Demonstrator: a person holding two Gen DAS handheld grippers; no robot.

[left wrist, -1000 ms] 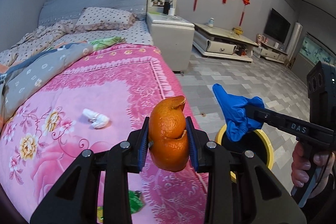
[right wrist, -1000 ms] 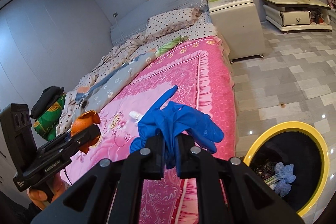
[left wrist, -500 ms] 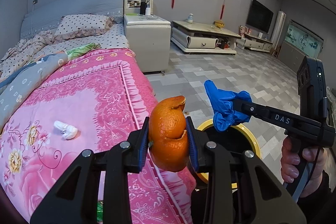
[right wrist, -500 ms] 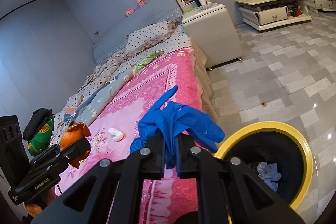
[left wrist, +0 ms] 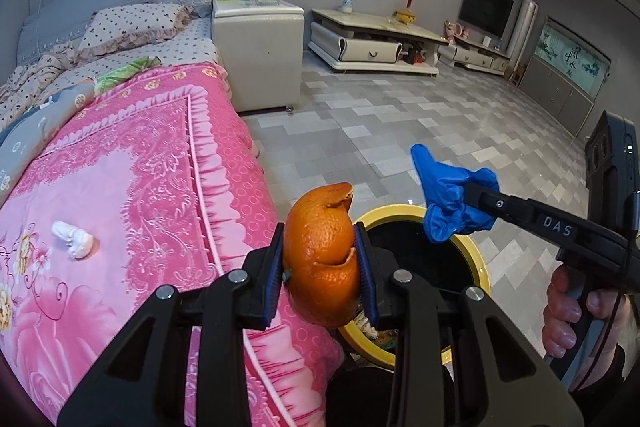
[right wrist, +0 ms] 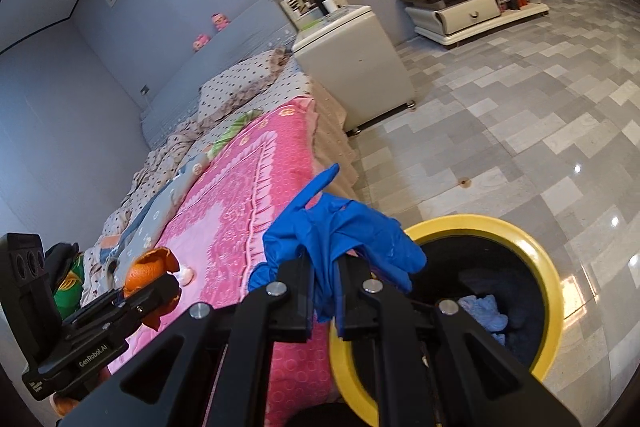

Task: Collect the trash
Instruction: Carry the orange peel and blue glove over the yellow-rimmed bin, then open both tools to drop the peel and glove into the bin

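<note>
My left gripper (left wrist: pixel 322 275) is shut on an orange peel (left wrist: pixel 322 255) and holds it at the bed's edge, just left of the yellow-rimmed black trash bin (left wrist: pixel 478 255). My right gripper (right wrist: pixel 325 291) is shut on a crumpled blue glove (right wrist: pixel 340 235) and holds it above the bin's near left rim (right wrist: pixel 520 233). The glove also shows in the left wrist view (left wrist: pixel 452 199), over the bin. The peel also shows in the right wrist view (right wrist: pixel 150 269). A white crumpled tissue (left wrist: pixel 74 239) lies on the pink blanket (left wrist: pixel 120 187).
The bin holds light blue trash (right wrist: pixel 486 311). The bed runs along the left, with a white cabinet (left wrist: pixel 258 55) at its head end. A low TV stand (left wrist: pixel 368 43) is against the far wall. The floor is grey tiles (left wrist: pixel 400 123).
Both grippers have moved right, off the bed toward the bin. The glove is now above the bin's rim and the peel is beside the bin. Both grips are unchanged.
</note>
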